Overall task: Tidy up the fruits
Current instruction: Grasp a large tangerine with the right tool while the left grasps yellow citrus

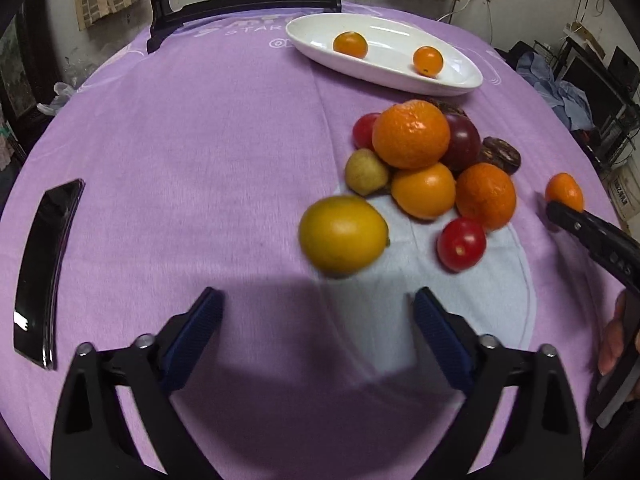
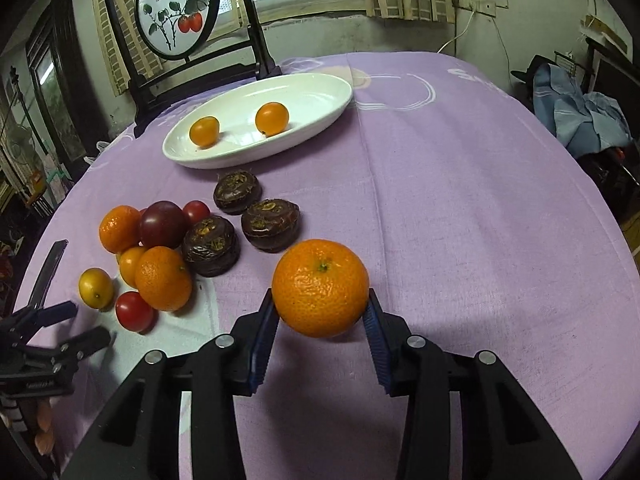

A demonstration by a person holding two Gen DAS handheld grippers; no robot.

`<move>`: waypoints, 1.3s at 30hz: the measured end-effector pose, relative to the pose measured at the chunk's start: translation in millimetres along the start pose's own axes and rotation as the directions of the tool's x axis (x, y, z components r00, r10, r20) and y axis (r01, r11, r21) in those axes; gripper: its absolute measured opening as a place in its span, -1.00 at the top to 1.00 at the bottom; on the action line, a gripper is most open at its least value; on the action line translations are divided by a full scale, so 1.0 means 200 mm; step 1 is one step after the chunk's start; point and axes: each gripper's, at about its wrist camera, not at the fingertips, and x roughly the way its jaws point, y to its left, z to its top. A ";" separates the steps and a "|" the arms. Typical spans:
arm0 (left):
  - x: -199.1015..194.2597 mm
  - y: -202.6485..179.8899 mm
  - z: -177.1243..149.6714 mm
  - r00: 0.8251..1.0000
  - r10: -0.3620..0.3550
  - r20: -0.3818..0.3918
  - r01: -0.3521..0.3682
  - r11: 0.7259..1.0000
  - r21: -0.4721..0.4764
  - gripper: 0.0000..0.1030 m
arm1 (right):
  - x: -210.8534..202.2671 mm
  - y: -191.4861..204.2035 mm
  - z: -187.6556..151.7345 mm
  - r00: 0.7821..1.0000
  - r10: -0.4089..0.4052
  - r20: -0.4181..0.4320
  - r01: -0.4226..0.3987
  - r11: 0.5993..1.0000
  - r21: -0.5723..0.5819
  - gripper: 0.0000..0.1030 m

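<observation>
My right gripper (image 2: 320, 308) is shut on a mandarin (image 2: 320, 288) and holds it above the purple tablecloth; the same mandarin (image 1: 564, 192) shows at the right edge of the left wrist view. A white oval dish (image 2: 316, 92) at the back holds two small orange fruits (image 2: 272, 119). A pile of fruit lies on the cloth: mandarins (image 1: 411, 134), a yellow fruit (image 1: 343, 234), red tomatoes (image 1: 461, 244), a dark plum (image 1: 464, 140) and dark brown fruits (image 2: 270, 225). My left gripper (image 1: 316, 316) is open and empty, just short of the yellow fruit.
A black phone (image 1: 44, 268) lies at the left of the table. A dark wooden stand with a round painted panel (image 2: 176, 4) rises behind the dish (image 1: 460, 80). Clothes and shelves stand off the table to the right.
</observation>
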 end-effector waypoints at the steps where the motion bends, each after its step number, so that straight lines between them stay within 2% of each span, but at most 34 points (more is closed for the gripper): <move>1: 0.00 0.00 0.01 1.000 0.008 -0.002 -0.008 1.000 -0.001 -0.64 | -0.01 0.01 0.00 1.000 0.009 0.004 -0.009 1.000 -0.003 0.16; 4: 0.01 0.01 0.05 1.000 -0.005 -0.006 0.004 0.999 -0.035 -0.64 | -0.03 0.01 -0.01 0.999 0.038 0.008 -0.038 0.999 -0.012 0.16; 7: 0.03 0.00 0.06 1.000 0.017 -0.015 -0.017 0.999 -0.028 -0.63 | -0.02 0.05 -0.02 0.999 0.037 0.000 -0.037 0.998 -0.042 0.16; 9: 0.03 -0.02 0.07 0.999 0.053 -0.006 -0.053 0.998 -0.015 -0.46 | -0.02 0.06 -0.03 0.999 0.041 -0.004 -0.041 0.998 -0.056 0.16; 10: 0.02 -0.02 0.07 0.998 0.059 0.003 -0.059 0.998 -0.012 -0.31 | -0.02 0.07 -0.03 0.999 0.041 -0.005 -0.041 0.997 -0.065 0.16; 12: 0.01 -0.02 0.08 0.999 0.039 0.009 -0.039 0.999 -0.021 -0.07 | -0.02 0.08 -0.03 0.999 0.044 -0.007 -0.045 0.996 -0.071 0.16; 14: 0.00 -0.02 0.09 1.000 0.007 0.011 -0.007 1.000 -0.028 0.26 | -0.02 0.09 -0.04 0.999 0.048 -0.014 -0.049 0.996 -0.074 0.15; 19: 0.00 -0.03 0.07 1.000 0.005 0.024 -0.005 1.000 -0.015 0.26 | -0.01 0.10 -0.04 0.999 0.052 -0.018 -0.053 0.995 -0.086 0.15; 24: -0.04 -0.02 0.06 0.999 -0.024 0.037 0.024 1.000 -0.018 0.27 | -0.03 0.11 -0.04 0.998 0.070 0.001 -0.069 0.993 -0.096 0.16; 29: -0.12 -0.04 0.10 0.997 -0.054 0.064 0.052 0.998 0.022 0.27 | -0.07 0.13 -0.02 0.997 0.079 0.026 -0.076 0.991 -0.108 0.16; 35: -0.17 -0.07 0.28 0.994 -0.071 0.087 0.067 0.996 0.053 0.27 | -0.14 0.21 0.09 0.991 0.125 0.041 -0.117 0.980 -0.161 0.16; 39: -0.14 -0.09 0.49 0.991 -0.079 0.104 0.073 0.996 0.055 0.27 | -0.13 0.26 0.25 0.993 0.094 0.073 -0.077 0.976 -0.204 0.16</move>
